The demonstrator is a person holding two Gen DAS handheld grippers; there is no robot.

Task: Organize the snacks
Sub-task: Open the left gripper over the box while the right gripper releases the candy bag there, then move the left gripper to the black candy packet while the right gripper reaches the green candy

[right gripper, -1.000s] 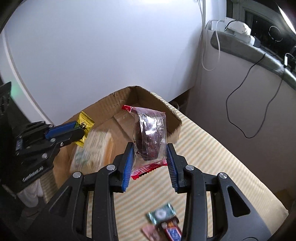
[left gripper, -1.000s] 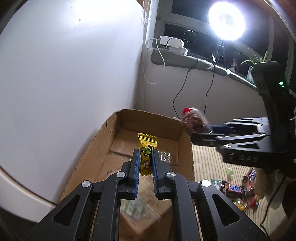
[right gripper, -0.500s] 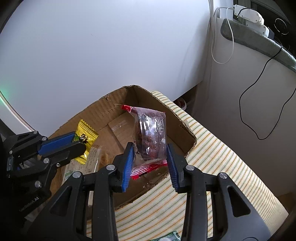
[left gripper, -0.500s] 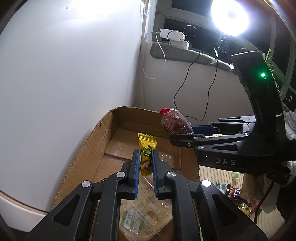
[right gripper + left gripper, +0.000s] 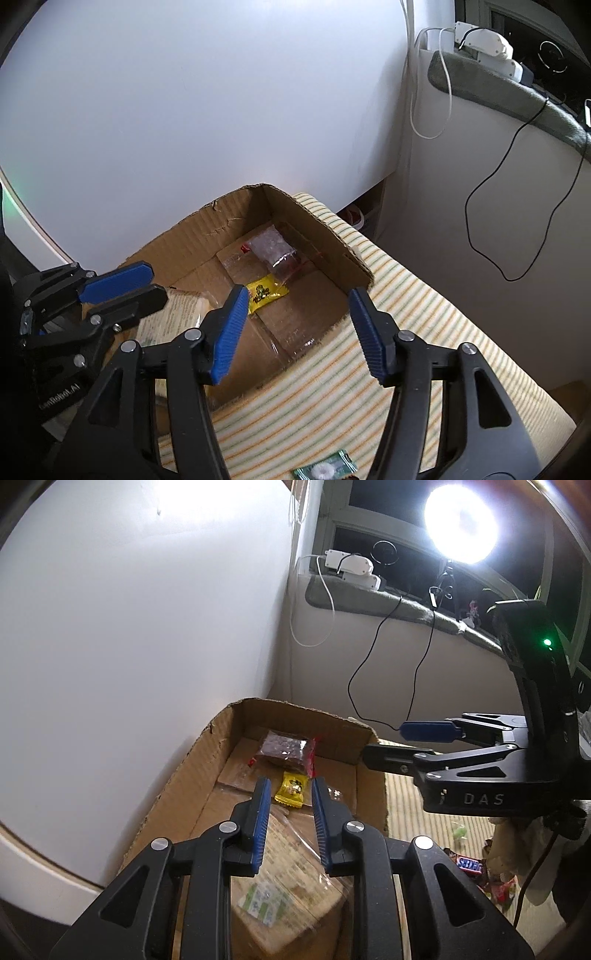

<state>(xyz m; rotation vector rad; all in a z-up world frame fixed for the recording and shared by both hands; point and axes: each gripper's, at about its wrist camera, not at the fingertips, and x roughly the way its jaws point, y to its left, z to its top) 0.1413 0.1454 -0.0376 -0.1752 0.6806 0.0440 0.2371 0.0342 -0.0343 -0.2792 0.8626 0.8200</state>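
The cardboard box (image 5: 207, 775) stands open on a striped cloth. On its floor lie a yellow candy packet (image 5: 291, 789) and, further back, a dark snack in a clear wrapper with red ends (image 5: 286, 748). My left gripper (image 5: 290, 794) hovers over the box; its jaws are opening, with nothing between the pads and the yellow packet below them. My right gripper (image 5: 297, 299) hangs over the box's near right wall, jaws opening wide and empty. From there, the yellow packet (image 5: 266, 291) and the clear-wrapped snack (image 5: 273, 249) lie below. Each gripper shows in the other's view: right gripper (image 5: 391, 744), left gripper (image 5: 157, 284).
A large flat pack with a green label (image 5: 284, 878) fills the box's near end. Loose snacks lie on the striped cloth (image 5: 369, 369): a Snickers bar (image 5: 469, 866) and a green candy (image 5: 325, 470). A white panel stands behind the box; cables hang from the sill.
Both grippers have opened. The yellow packet left the left gripper and the clear-wrapped snack left the right one; both now lie on the box floor.
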